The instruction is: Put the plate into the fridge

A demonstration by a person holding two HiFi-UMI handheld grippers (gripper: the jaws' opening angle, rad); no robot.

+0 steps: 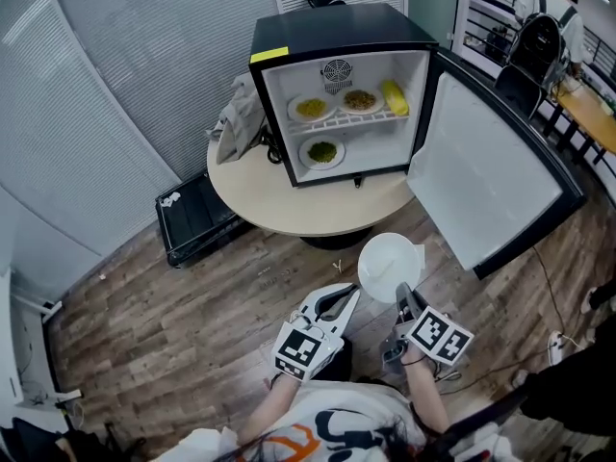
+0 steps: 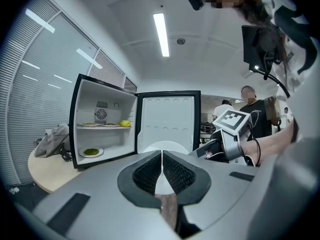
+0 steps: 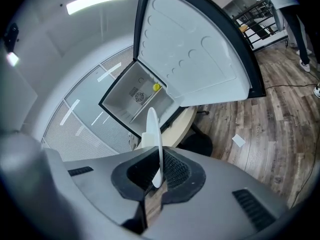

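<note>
Wood-plank flooring fills the foreground, where a person stands short of a round table (image 1: 289, 200) with a gripper in each hand. The right gripper (image 1: 403, 295) has its jaws clamped on the near rim of an empty white plate (image 1: 388, 263), which juts out ahead of it, well apart from the table. The left gripper (image 1: 352, 294) hangs just beside it with jaws pressed together on nothing.

Farther on, a small fridge (image 1: 327, 29) sits on the table, its door (image 1: 486, 176) swung wide to the right. Its upper shelf already carries two plates of food (image 1: 311, 109) and a yellow item (image 1: 394, 97); a plate of greens (image 1: 321, 152) takes up the middle of the lower floor.

The pinch on one edge looks the weak point: with so much plate overhanging, a bump on the table edge or door could lever it loose. Free room inside appears tight, so a careless push may shove the greens plate or knock the shelf.
</note>
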